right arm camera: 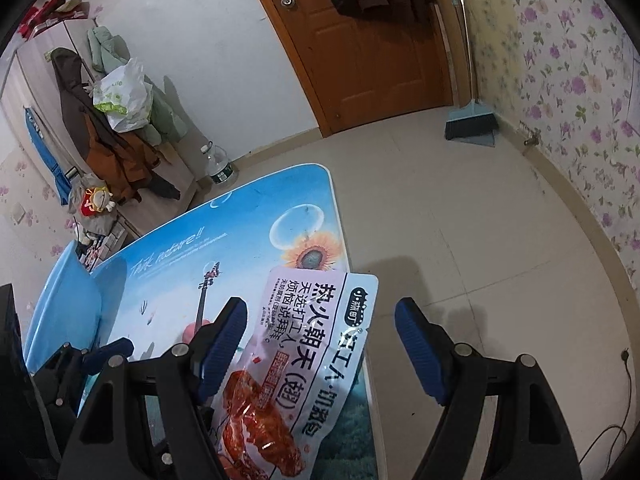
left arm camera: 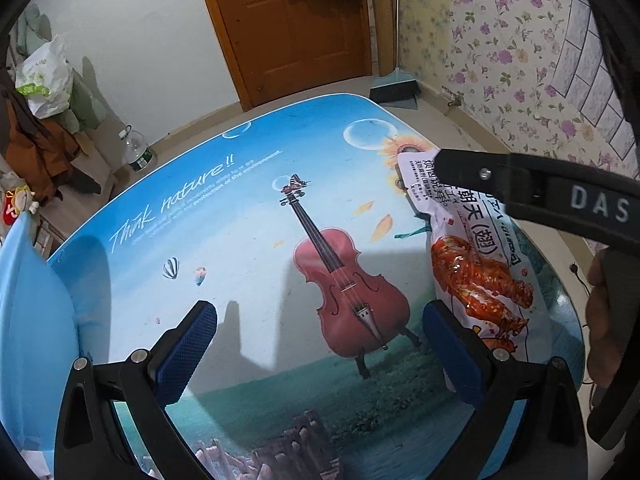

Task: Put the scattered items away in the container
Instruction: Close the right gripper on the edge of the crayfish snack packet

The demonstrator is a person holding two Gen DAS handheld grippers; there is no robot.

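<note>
A white snack packet with a red chicken-wing picture lies at the right edge of the printed table, its top corner hanging past that edge. My right gripper is open above it. The packet sits between the jaws, close to the left finger and well apart from the right one. In the left wrist view the packet lies to the right of my open, empty left gripper, with a right-gripper finger over its far end. The light blue container stands at the table's left edge.
A hand holds the right gripper. Beyond the table are a wooden door, a broom with dustpan, a water bottle on the floor, a pile of clothes and a cable on the tiles.
</note>
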